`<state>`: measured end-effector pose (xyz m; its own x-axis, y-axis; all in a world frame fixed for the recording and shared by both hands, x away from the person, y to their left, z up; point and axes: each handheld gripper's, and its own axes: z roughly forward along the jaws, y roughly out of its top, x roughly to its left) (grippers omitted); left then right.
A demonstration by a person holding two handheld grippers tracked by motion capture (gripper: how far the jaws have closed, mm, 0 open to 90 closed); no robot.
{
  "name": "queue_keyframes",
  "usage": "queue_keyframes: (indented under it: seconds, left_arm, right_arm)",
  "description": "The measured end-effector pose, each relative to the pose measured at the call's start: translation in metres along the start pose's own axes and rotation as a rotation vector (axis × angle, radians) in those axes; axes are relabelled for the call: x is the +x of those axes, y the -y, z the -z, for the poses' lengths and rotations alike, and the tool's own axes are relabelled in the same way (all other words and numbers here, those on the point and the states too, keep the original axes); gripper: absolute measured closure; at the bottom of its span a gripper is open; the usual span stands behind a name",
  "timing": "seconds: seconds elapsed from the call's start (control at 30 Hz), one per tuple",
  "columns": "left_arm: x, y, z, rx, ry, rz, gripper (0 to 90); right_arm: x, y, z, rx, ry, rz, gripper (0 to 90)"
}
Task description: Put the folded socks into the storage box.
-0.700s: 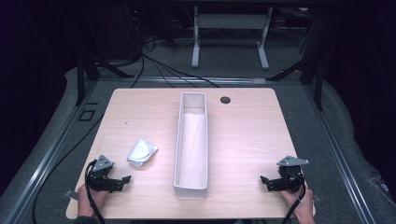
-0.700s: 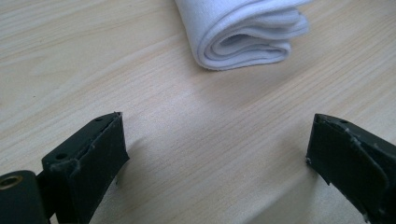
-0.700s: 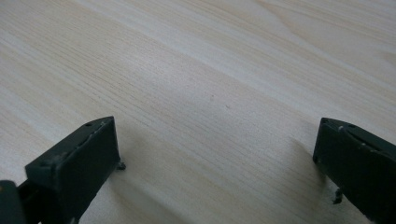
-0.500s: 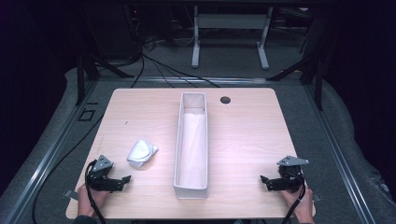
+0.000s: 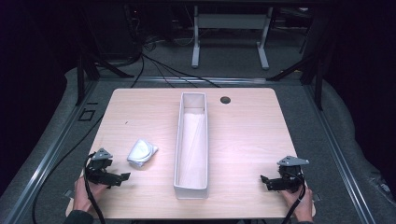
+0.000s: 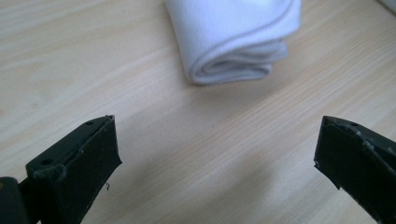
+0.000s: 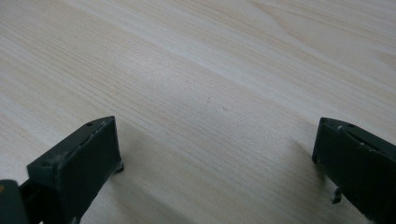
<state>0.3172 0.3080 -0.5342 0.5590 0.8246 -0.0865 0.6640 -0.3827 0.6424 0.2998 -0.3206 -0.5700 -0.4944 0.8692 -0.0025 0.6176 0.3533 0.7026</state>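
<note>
- Plainly, the left tongs rest low near the front-left corner of the tabletop, spread wide with nothing between the jaws; the left gripper view shows bare wood in the gap.
- Just ahead of them lies the folded white cloth (rolled or folded over itself, with its layered edge turned toward the jaws), a little in from the left edge and near, but apart from, the long white box.
- That box runs down the middle of the tabletop from close to the back edge almost to the front edge, open on top, so it looks like the likely place for the cloth to go.
- By my reading, the left tongs are spread this wide to take the cloth's bulk in one bite, and aiming at the layered edge should keep the folds together.
- Over by the front-right corner, the right tongs are likewise spread and empty, well apart from the cloth, probably kept aside until needed.
- A small dark hole sits near the back edge, right of the box.
</note>
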Motion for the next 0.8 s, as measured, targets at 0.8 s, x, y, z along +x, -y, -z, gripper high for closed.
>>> queue_keyframes:
  seconds: [0.8]
  left_arm:
    - [-0.008,-0.1,0.001,0.202,-0.008,-0.038,0.0]
  right_arm:
    - [0.0,0.0,0.001,0.006,-0.001,-0.002,0.7]
